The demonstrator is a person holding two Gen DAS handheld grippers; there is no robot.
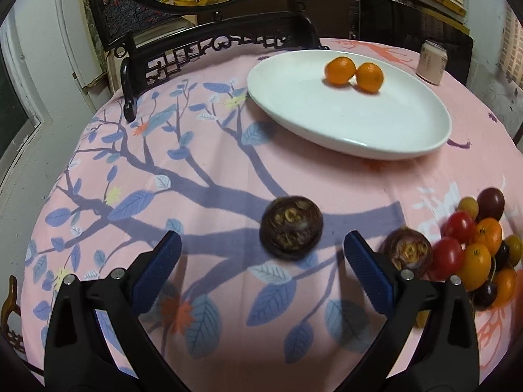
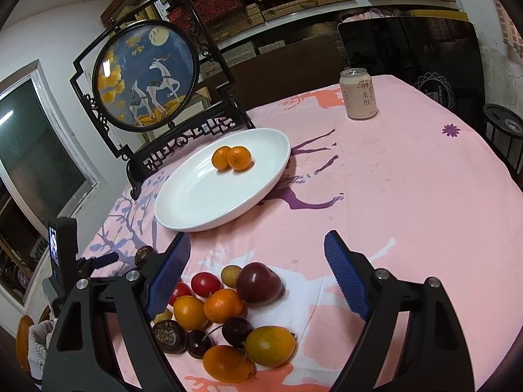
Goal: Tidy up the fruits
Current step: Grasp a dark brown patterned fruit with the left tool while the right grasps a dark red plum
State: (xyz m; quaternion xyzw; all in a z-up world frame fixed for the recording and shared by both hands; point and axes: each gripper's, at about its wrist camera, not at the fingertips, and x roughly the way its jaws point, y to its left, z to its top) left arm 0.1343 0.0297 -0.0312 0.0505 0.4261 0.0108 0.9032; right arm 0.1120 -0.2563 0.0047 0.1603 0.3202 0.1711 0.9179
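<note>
A white oval plate (image 1: 327,124) (image 2: 196,209) on the pink tablecloth holds two small oranges (image 1: 354,72) (image 2: 231,157). My left gripper (image 1: 261,248) is open and empty, with a dark brown water chestnut (image 1: 291,227) just ahead between its fingers; a second chestnut (image 1: 407,250) lies behind the right finger. A pile of mixed fruit (image 1: 477,245) (image 2: 228,310) holds oranges, red tomatoes, a dark plum (image 2: 258,281) and cherries. My right gripper (image 2: 258,248) is open and empty above this pile.
A drink can (image 2: 358,94) (image 1: 431,63) stands at the table's far side. A black framed round deer screen (image 2: 147,75) stands behind the plate at the table's edge. The left gripper's body (image 2: 65,261) shows at left in the right wrist view.
</note>
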